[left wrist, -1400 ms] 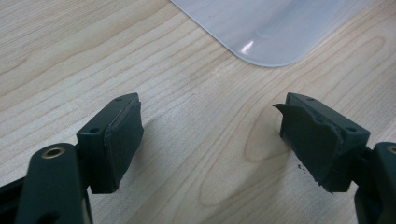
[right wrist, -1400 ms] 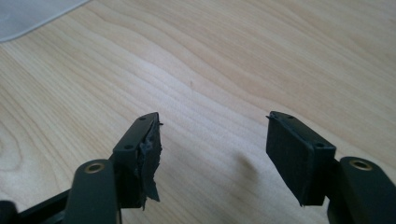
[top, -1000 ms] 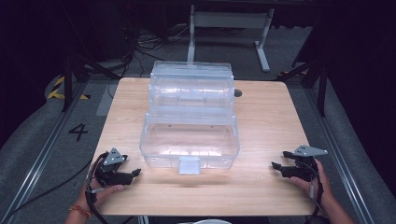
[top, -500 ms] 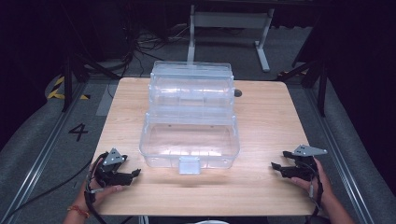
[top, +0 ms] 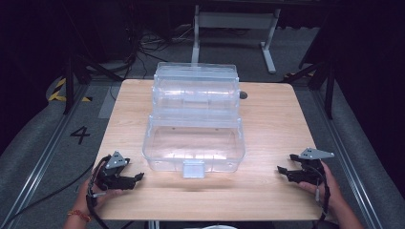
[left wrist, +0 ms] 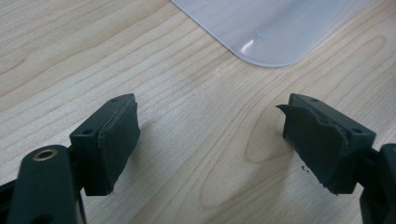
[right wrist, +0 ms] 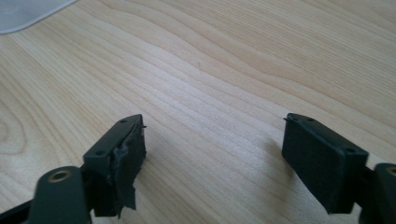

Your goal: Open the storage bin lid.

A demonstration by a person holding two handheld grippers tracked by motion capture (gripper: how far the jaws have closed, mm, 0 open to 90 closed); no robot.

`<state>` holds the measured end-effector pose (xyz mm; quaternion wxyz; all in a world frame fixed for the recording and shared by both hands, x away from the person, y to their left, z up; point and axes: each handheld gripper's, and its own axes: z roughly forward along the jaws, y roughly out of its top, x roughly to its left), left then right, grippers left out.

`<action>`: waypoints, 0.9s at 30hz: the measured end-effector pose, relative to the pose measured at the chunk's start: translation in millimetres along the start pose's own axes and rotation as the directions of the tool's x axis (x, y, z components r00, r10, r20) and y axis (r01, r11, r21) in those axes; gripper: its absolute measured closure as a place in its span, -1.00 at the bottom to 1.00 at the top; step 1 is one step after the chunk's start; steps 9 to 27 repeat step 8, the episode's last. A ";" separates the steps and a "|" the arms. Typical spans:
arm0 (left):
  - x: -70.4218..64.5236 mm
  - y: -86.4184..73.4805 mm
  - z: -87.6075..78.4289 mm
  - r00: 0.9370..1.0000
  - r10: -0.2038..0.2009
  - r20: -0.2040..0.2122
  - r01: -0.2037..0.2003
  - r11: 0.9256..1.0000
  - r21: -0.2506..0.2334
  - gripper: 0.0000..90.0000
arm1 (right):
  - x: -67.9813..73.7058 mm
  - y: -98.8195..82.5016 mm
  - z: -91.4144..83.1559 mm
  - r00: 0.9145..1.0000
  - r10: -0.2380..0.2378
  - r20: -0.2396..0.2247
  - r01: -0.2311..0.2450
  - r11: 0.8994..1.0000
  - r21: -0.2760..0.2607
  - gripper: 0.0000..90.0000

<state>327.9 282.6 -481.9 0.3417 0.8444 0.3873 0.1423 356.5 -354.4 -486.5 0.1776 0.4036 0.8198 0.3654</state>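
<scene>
A clear plastic box (top: 195, 138) with a stepped upper tier and a front latch (top: 193, 168) stands mid-table on the wooden table (top: 272, 119). My left gripper (top: 137, 178) rests near the front left edge, pointing right toward the box, open with bare wood between its pads (left wrist: 116, 140); its jaws have just opened slightly. A rounded corner of the box (left wrist: 271, 28) lies beyond them. My right gripper (top: 282, 172) rests near the front right edge, pointing left. Its jaws have just been opening and stand wide, with nothing between the pads (right wrist: 322, 158). A box corner (right wrist: 23, 11) shows far left.
Behind the table stands a metal frame (top: 234, 19), and cables (top: 138, 52) lie on the dark floor. A small dark round thing (top: 243, 94) sits beside the box's back right. A "4" (top: 80, 135) marks the floor left of the table. Bare wood surrounds both grippers.
</scene>
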 end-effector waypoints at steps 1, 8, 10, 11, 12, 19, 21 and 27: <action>0.2 0.3 -0.1 1.000 -0.001 -0.002 0.001 1.000 0.005 -0.59 | -0.1 0.0 0.0 1.000 0.001 0.002 -0.001 1.000 0.001 -0.57; 0.6 1.0 1.2 1.000 -0.004 -0.004 0.004 1.000 0.007 -0.65 | -0.3 0.1 0.2 1.000 0.003 0.006 -0.003 1.000 0.004 -0.58; 0.6 1.0 1.2 1.000 -0.004 -0.004 0.004 1.000 0.007 -0.65 | -0.3 0.1 0.2 1.000 0.003 0.006 -0.003 1.000 0.004 -0.58; 0.6 1.0 1.2 1.000 -0.004 -0.004 0.004 1.000 0.007 -0.65 | -0.3 0.1 0.2 1.000 0.003 0.006 -0.003 1.000 0.004 -0.58; 0.6 1.0 1.2 1.000 -0.004 -0.004 0.004 1.000 0.007 -0.65 | -0.3 0.1 0.2 1.000 0.003 0.006 -0.003 1.000 0.004 -0.58; 0.6 1.0 1.2 1.000 -0.004 -0.004 0.004 1.000 0.007 -0.65 | -0.3 0.1 0.2 1.000 0.003 0.006 -0.003 1.000 0.004 -0.58; 0.6 1.0 1.2 1.000 -0.004 -0.004 0.004 1.000 0.007 -0.65 | -0.3 0.1 0.2 1.000 0.003 0.006 -0.003 1.000 0.004 -0.58; 0.6 1.0 1.2 1.000 -0.004 -0.004 0.004 1.000 0.007 -0.65 | -0.3 0.1 0.2 1.000 0.003 0.006 -0.003 1.000 0.004 -0.58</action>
